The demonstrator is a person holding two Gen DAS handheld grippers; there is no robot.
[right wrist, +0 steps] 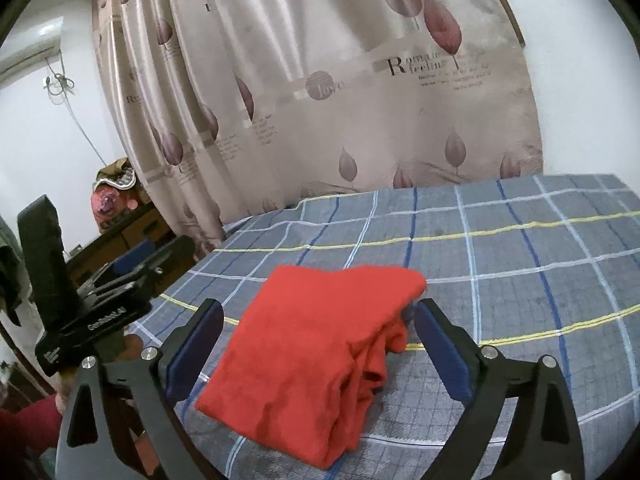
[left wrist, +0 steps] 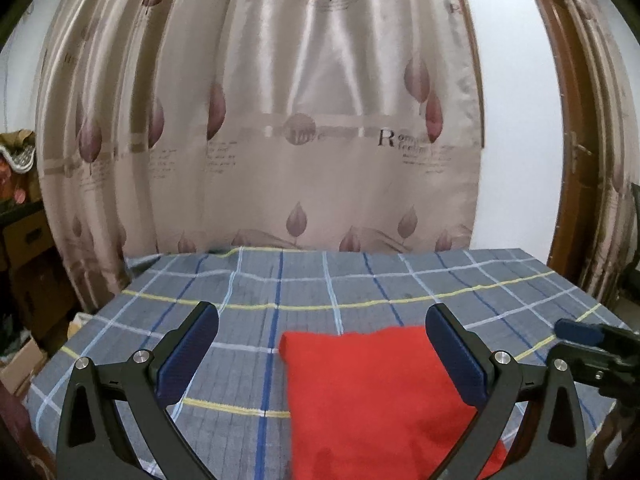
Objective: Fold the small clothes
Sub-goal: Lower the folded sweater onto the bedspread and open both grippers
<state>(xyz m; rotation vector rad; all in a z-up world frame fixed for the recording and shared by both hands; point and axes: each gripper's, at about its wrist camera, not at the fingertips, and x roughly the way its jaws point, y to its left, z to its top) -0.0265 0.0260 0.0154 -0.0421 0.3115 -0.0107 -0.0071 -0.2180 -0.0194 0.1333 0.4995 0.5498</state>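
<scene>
From the left wrist camera, the left gripper (left wrist: pixel 322 344) hung above the table with its jaws spread wide and nothing pressed between them. Its fingers were matte black with ribbed dark-blue pads (left wrist: pixel 188 354) and bright round screw heads. Below them the red garment (left wrist: pixel 360 400) lay folded flat on the plaid tablecloth (left wrist: pixel 240 280), toward the near edge; it looked like soft, slightly fuzzy knit with a straight far edge and a rounded corner. The right finger overlapped its right side, and the frame cut off its near part. The cloth was grey-blue, quilted, crossed by white, blue and yellow lines. Behind the far edge hung a glossy beige curtain (left wrist: pixel 280 120) printed with mauve leaves and lettering too blurred to read in full. The right gripper (left wrist: pixel 588 340) showed only in part at the right edge.

From the right wrist camera, the right gripper (right wrist: pixel 318 340) likewise stood with jaws apart, the garment (right wrist: pixel 304 352) lying between them but clear of both pads. Here its right side showed stacked, rumpled layers. The left gripper (right wrist: pixel 100 292) appeared side-on by the table's left edge, its jaws hard to make out. A sleeve (right wrist: pixel 24 440) in dark red was cropped at the lower left corner.
</scene>
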